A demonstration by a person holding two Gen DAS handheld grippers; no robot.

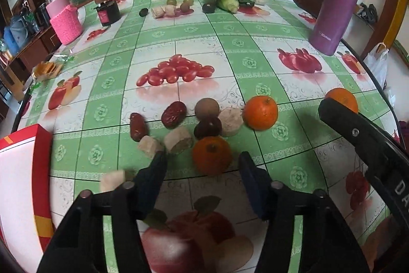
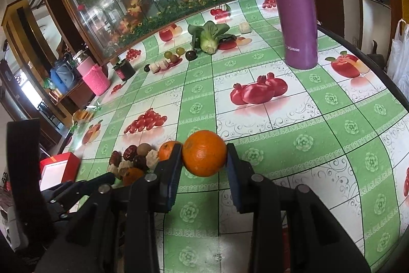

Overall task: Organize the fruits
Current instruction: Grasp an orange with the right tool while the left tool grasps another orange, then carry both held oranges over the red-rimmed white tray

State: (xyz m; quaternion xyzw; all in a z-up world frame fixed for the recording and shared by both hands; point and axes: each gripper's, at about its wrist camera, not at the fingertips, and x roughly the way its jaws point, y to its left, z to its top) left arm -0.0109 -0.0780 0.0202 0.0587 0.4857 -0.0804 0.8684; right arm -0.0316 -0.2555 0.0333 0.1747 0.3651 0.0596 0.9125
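Green/white fruit-print surface (image 2: 319,124), mirrored wall behind. Right hand-held gripper (image 2: 204,157) clenched on orange (image 2: 204,156), round, no long axis. Left hand-held gripper (image 1: 202,165) released, straddling 2nd orange (image 1: 212,155), pads clear.

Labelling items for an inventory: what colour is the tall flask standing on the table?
Purple, lid included. The flask shows best in the right wrist view.
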